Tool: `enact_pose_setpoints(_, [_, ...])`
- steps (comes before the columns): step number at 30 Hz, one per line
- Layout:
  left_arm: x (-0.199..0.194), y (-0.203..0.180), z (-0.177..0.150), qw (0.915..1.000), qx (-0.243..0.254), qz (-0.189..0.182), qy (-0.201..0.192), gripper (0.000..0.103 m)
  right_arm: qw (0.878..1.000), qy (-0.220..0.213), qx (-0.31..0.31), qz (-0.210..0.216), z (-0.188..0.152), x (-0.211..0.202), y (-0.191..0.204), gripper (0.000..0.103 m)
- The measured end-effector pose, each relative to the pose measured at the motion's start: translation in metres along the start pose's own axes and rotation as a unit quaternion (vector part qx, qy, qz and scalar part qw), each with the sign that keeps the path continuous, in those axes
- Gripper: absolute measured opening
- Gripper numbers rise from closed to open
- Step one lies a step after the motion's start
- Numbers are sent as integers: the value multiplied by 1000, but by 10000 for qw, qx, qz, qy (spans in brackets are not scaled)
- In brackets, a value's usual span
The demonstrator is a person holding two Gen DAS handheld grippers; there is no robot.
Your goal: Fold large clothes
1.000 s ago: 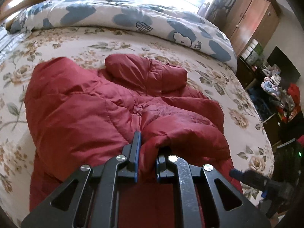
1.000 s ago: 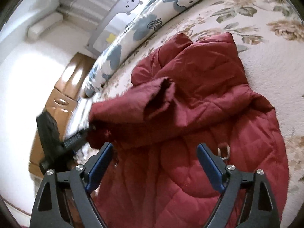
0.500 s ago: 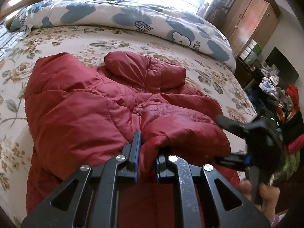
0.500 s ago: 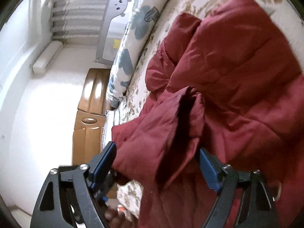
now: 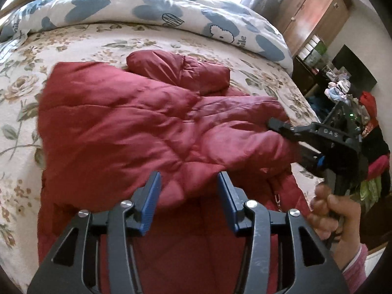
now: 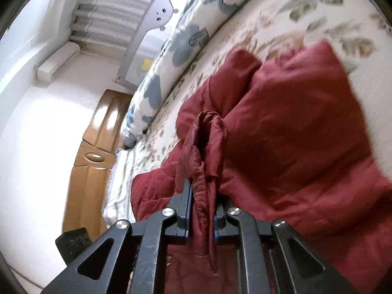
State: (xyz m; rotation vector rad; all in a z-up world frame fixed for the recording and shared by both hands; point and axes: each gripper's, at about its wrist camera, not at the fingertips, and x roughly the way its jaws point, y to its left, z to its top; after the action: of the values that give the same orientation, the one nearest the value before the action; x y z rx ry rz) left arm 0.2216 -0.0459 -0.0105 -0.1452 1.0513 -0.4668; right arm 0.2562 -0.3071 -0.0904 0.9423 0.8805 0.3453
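Jacket [image 5: 137, 127] lies spread on the flowered bed [image 5: 22, 93]; left gripper [image 5: 188, 191] gapes just above its folded part, while right gripper [image 6: 202, 210] pinches its sleeve [image 6: 205, 147].

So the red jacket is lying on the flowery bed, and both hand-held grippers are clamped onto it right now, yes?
Not both. The left hand-held gripper is open above the red jacket, as the left wrist view shows. Only the right hand-held gripper is clamped, on a bunched fold. The jacket does lie on the flowery bed.
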Motion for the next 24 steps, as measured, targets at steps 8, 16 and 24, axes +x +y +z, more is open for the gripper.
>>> enact_pose_setpoints(8, [-6, 21, 22, 9992, -17, 308, -245, 46, 9903, -277, -876, -1039, 4, -30, -1, 11])
enact_pose_setpoints(16, [42, 53, 45, 9963, 143, 847, 6, 46, 9734, -117, -1405, -1803, -7, -21, -16, 14])
enact_pose_setpoints(24, [71, 58, 36, 9939, 198, 1064, 197, 46, 9569, -561, -1420, -2472, 1, -41, -7, 24])
